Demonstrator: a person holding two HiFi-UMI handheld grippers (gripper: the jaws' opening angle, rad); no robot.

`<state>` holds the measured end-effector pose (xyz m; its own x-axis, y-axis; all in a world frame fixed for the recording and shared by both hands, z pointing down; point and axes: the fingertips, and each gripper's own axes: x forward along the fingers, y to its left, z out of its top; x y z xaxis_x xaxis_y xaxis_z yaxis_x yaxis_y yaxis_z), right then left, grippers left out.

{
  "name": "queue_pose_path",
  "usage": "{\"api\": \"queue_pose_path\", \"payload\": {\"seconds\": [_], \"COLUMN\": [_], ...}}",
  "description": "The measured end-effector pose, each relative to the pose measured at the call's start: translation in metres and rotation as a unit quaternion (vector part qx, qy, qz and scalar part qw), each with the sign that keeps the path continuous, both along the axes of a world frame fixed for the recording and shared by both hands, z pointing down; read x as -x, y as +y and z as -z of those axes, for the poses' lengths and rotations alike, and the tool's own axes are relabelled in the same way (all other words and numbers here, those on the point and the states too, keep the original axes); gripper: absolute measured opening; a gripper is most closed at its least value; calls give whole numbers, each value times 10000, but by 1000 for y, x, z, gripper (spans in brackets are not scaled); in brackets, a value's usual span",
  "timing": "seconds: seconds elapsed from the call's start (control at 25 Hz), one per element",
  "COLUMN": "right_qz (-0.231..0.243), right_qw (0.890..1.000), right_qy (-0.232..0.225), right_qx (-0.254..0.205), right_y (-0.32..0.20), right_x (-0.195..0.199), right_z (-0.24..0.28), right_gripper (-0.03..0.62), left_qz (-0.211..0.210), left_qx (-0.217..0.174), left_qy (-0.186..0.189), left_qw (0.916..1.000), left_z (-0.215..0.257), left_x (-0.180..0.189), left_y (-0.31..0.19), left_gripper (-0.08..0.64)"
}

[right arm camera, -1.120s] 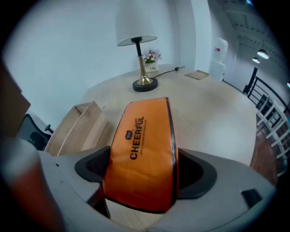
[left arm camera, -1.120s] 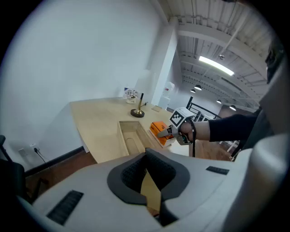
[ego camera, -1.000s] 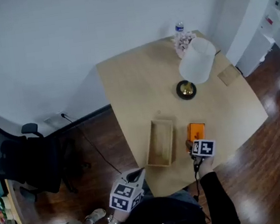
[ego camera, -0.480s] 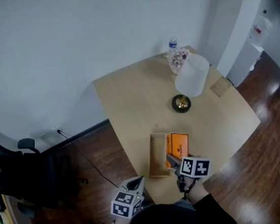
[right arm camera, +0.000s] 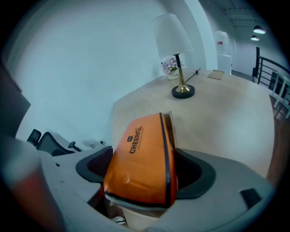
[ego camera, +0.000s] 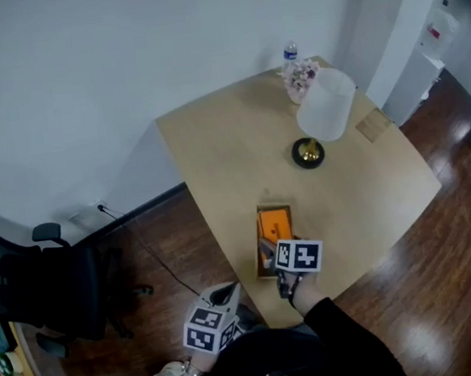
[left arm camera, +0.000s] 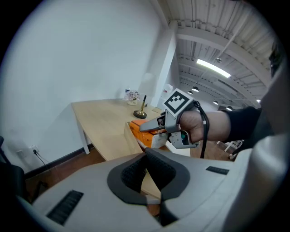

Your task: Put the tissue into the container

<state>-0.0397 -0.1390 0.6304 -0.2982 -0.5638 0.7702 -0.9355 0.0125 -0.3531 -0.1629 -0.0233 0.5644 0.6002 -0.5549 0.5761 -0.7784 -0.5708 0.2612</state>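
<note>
At lower centre of the head view, the right gripper [ego camera: 271,249] is clamped on the orange tissue pack [ego camera: 274,222] over the wooden container [ego camera: 260,261]; lower left, the left gripper [ego camera: 229,293] has jaws together.

Head view: high overhead, steeply down, whole table [ego camera: 213,151] small and far. Left gripper view: low off table's near edge, facing across top toward lamp [left arm camera: 141,113] (right gripper [left arm camera: 147,128] close in shot). Right gripper view: close over tabletop, facing same lamp. All three share table, lamp
</note>
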Motion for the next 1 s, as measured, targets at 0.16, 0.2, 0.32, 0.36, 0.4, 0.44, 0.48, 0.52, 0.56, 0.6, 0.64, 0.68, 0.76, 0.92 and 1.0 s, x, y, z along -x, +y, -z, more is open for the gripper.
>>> {"api": "queue_pose_path", "payload": {"seconds": [0.16, 0.2, 0.32, 0.36, 0.4, 0.44, 0.48, 0.52, 0.56, 0.6, 0.64, 0.68, 0.76, 0.92, 1.0], "right_qz": [116, 176, 473, 599, 723, 835, 926, 993, 1055, 1142, 1264, 1408, 1684, 2082, 2265], "right_qw": [9997, 9994, 9982, 9974, 9963, 9952, 9943, 9936, 9928, 9916, 9897, 9874, 9826, 9751, 9710], "right_qy": [-175, -203, -97, 7, 121, 214, 270, 301, 322, 347, 378, 402, 391, 279, 221], "right_qx": [-156, -209, -366, -412, -446, -462, -459, -453, -464, -501, -554, -605, -678, -715, -730], "right_y": [0, 3, 17, 23, 30, 38, 46, 53, 60, 66, 70, 74, 78, 83, 84], "right_x": [-2, -5, -22, -32, -43, -55, -66, -77, -88, -98, -107, -115, -130, -163, -177], "right_z": [14, 21, 38, 42, 45, 46, 45, 44, 42, 42, 41, 41, 41, 42, 42], "right_gripper": [445, 445, 445, 445, 445, 445, 442, 433, 415, 354, 253, 194, 135, 66, 63], "left_qz": [93, 114, 193, 218, 238, 254, 268, 287, 322, 379, 455, 547, 767, 1153, 1255], "left_qx": [85, 86, 110, 116, 123, 130, 138, 146, 155, 162, 168, 171, 194, 360, 390], "left_qy": [27, 47, 135, 159, 175, 180, 171, 156, 144, 142, 146, 154, 190, 334, 281], "left_qw": [9999, 9999, 9997, 9996, 9995, 9994, 9994, 9994, 9993, 9990, 9987, 9982, 9967, 9921, 9909], "left_z": [-2, -3, -5, -5, -6, -7, -8, -9, -10, -11, -12, -13, -16, -20, -20], "left_x": [1, 0, -7, -11, -16, -21, -27, -33, -39, -46, -54, -63, -81, -127, -149], "left_y": [2, 2, 1, 1, 2, 3, 5, 7, 8, 9, 10, 10, 11, 16, 17], "left_gripper": [-14, -14, -14, -14, -14, -15, -15, -14, -14, -14, -14, -14, -14, -14, -13]}}
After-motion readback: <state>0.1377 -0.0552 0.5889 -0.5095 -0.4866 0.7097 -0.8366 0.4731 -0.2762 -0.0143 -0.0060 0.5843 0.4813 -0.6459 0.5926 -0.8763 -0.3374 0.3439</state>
